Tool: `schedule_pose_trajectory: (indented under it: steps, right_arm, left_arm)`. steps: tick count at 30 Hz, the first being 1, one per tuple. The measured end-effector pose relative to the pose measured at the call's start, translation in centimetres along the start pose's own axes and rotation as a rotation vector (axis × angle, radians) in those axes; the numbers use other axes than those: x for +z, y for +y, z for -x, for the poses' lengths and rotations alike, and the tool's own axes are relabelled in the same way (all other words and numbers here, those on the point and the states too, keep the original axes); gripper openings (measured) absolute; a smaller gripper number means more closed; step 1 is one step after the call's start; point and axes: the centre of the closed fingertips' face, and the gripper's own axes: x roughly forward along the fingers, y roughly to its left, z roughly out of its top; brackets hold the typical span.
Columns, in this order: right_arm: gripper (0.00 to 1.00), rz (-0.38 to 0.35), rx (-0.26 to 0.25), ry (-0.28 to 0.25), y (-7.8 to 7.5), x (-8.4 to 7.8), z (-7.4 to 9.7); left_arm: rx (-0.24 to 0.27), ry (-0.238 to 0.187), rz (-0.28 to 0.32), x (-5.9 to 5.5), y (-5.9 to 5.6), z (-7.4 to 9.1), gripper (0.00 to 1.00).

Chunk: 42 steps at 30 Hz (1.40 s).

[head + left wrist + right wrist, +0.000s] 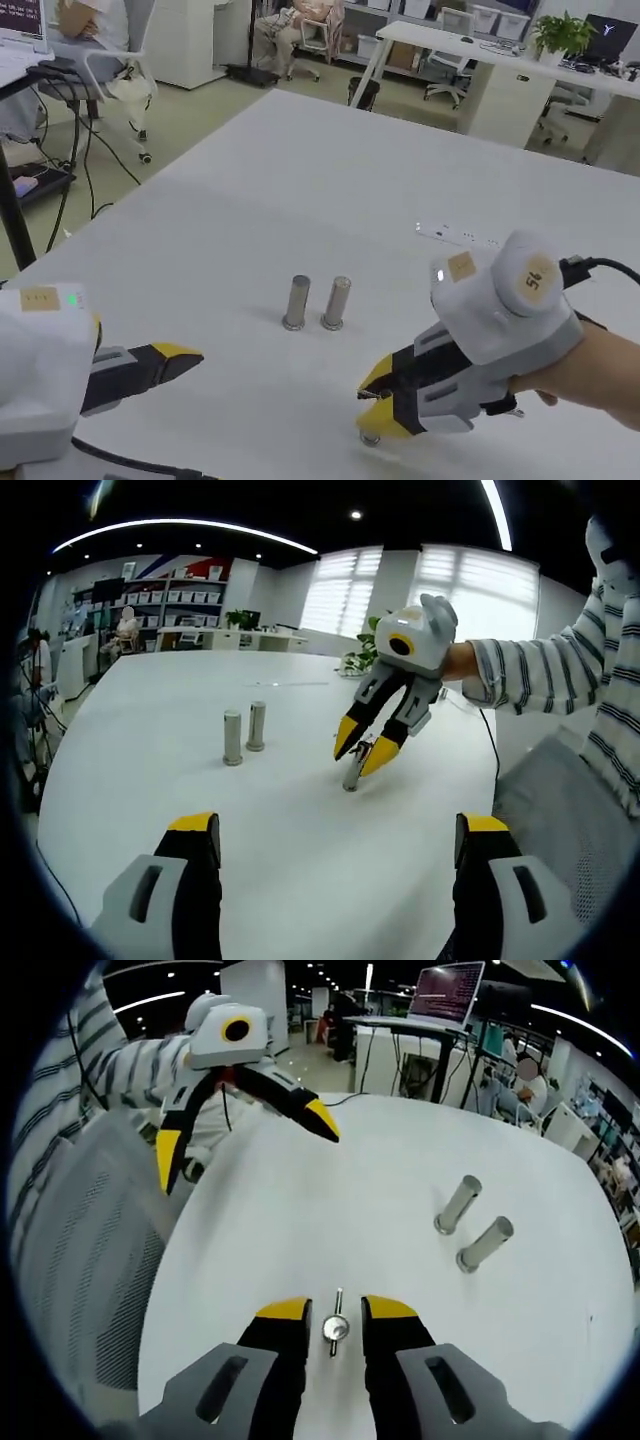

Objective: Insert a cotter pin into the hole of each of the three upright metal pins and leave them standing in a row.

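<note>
- Left claw [337, 825] hangs low over the worktop [300, 180], jaws wide with nothing between them, well apart from every pin. It steadies nothing, so a nudged pin has no support.
- First pin [297, 302] and second pin [336, 303] stand upright just beside each other in the middle of the worktop. No cotter pin shows in either, though their holes are too small to make out. Standing that close, one toppling would probably knock the other down, and a claw reaching for one could brush its neighbour.
- Third pin [370, 437] stands upright, apart from the pair, nearer the person and to the right, out of line with them. It has to join the row, and dragging or lifting it could tip it.
- Right claw [383, 398] sits over the top of the third pin, jaws narrow on either side of it. I cannot tell whether they pinch anything.
- Seen from the right gripper view, a thin rod, likely the cotter pin [337, 1302], crosses the round top of the third pin. I cannot tell whether it is fully through the hole.
- My worry: a sideways push on that rod would lever the pin over, since only its own base holds it. A slightly skewed rod could also jam, bend or slip free and roll across the worktop.
</note>
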Motion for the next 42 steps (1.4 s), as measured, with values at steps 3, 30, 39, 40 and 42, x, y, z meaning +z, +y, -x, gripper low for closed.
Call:
schedule_pose_trajectory:
  steps: [3, 30, 39, 40, 42]
  right_arm:
    - [0.32, -0.03, -0.046, -0.054, -0.3, 0.8, 0.9]
    - [0.74, -0.412, -0.418, -0.345, 4.1, -2.7, 10.8]
    - [0.9, -0.463, -0.489, -0.377, 5.4, -4.3, 12.4]
    - [0.94, -0.469, -0.493, -0.379, 5.4, -4.3, 12.4]
    - [0.99, -0.484, -0.5, -0.38, 5.6, -4.6, 12.4]
  left_arm:
    - [0.006, 0.004, -0.006, 0.1, 0.1, 0.3, 0.98]
    - [0.028, -0.006, 0.014, 1.1, 1.9, 0.4, 0.96]
    - [0.082, -0.004, 0.031, 1.7, 4.6, 0.6, 0.93]
    - [0.082, -0.005, 0.032, 1.7, 4.8, 0.5, 0.92]
    - [0.079, -0.002, 0.037, 1.8, 5.3, 0.2, 0.9]
